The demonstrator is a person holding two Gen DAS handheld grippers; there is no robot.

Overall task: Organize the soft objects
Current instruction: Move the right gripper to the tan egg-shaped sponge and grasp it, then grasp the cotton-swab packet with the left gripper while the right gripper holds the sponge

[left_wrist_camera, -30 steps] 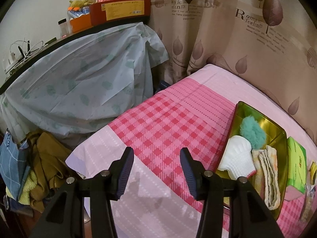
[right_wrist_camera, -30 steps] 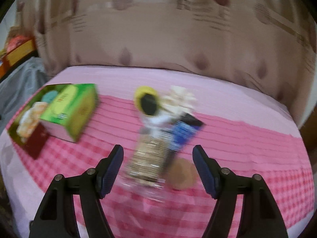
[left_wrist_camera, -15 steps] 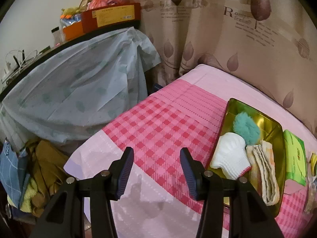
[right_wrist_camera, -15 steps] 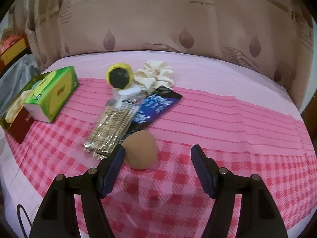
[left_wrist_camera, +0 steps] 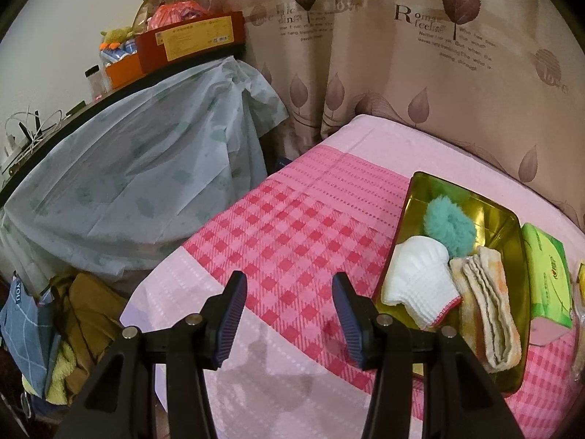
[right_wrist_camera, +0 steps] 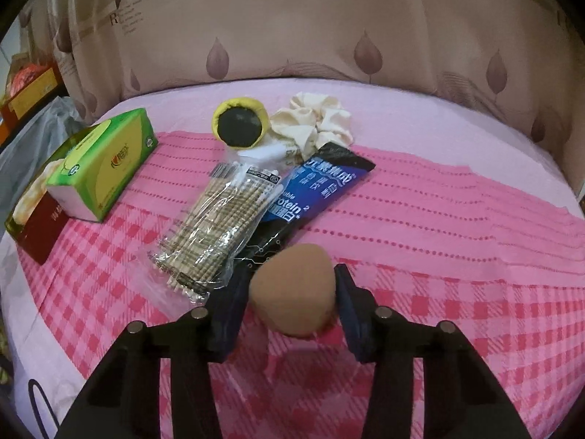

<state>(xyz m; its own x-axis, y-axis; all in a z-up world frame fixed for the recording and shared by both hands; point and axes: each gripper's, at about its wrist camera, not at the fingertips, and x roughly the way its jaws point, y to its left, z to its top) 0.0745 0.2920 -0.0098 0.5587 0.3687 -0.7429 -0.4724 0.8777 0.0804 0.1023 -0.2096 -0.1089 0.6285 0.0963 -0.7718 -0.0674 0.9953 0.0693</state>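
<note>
A brown egg-shaped sponge [right_wrist_camera: 292, 303] lies on the pink checked bed cover. It sits between the fingers of my right gripper [right_wrist_camera: 290, 274], whose jaws are closing, and both pads touch its sides. Behind it lie a cream scrunchie [right_wrist_camera: 314, 120] and a round yellow-and-black puff [right_wrist_camera: 239, 124]. My left gripper [left_wrist_camera: 289, 314] hangs open over the cover, left of a gold tray [left_wrist_camera: 493, 219]. The tray holds a teal fluffy piece [left_wrist_camera: 449, 223], a white knitted glove [left_wrist_camera: 416, 274] and a folded towel [left_wrist_camera: 486, 311].
A clear bag of cotton swabs [right_wrist_camera: 219, 223] and a blue packet [right_wrist_camera: 314, 190] lie just beyond the sponge. A green tissue pack [right_wrist_camera: 102, 161] stands beside the tray [right_wrist_camera: 36, 234]. A curtain [right_wrist_camera: 329, 36] backs the bed. Sheet-covered furniture [left_wrist_camera: 128, 183] stands left.
My right gripper came down and forward over the brown sponge, and its jaws narrowed around it. The left gripper stayed open and its view shifted only slightly.
</note>
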